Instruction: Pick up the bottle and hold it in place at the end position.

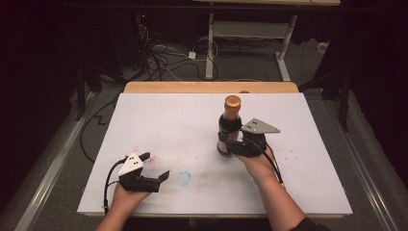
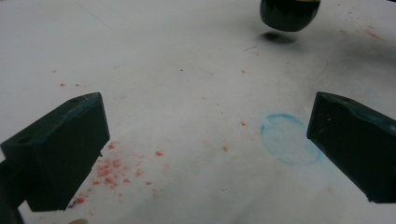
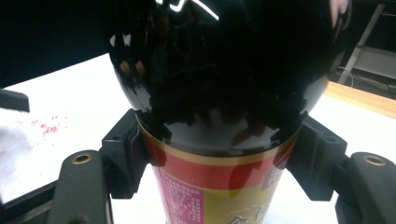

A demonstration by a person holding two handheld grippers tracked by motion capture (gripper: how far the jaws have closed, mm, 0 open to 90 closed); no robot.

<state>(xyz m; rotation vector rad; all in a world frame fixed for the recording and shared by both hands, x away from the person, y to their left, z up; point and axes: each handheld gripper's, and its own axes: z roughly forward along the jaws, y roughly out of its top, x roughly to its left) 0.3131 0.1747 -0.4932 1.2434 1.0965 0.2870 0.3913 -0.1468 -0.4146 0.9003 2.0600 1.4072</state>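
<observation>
— What's under that left gripper [image 2: 208, 154] right now?

— Bare white tabletop [image 2: 154, 56]. Its two black jaws rise from the bottom corners, set wide apart, nothing between them.

— Any marks on the surface?

— A faint blue ring [image 2: 288, 138], smudged, just beside the jaw on the view's right and partly tucked behind it. By the other jaw there's a scatter of red specks [image 2: 114, 168], thickest near that jaw's inner face, thinning out toward the middle.

— And further off?

— At the top edge, the rounded black bottom of a glossy object [image 2: 288, 14], cut off by the frame. A small dark shadow [image 2: 278, 37] sits on the table just below it, apart from it.
</observation>
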